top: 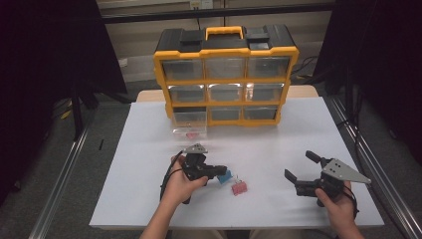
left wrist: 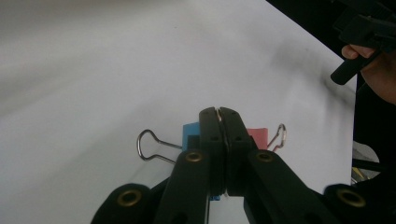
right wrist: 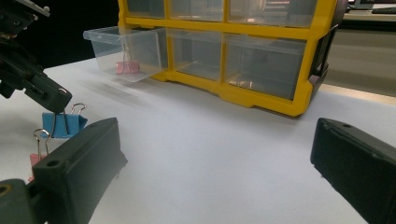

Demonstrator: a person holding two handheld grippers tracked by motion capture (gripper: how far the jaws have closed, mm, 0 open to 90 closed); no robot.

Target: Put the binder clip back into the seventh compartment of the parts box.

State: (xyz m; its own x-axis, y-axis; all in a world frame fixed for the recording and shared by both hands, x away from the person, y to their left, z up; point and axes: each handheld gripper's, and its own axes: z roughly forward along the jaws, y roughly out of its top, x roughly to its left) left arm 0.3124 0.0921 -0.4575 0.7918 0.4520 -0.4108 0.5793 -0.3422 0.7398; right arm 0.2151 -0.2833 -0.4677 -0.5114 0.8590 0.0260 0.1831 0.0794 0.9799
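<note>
High view: left hand-held gripper level

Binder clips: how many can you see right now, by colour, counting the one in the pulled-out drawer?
Blue binder clips: 1, lifted by a wire handle in the left gripper fingers
Pink binder clips: 2, one on the table, one in the open drawer
Total: 3

My white table carries the yellow organizer; before it sit its pulled-out clear drawer, nearer me a pink binder clip.
</note>
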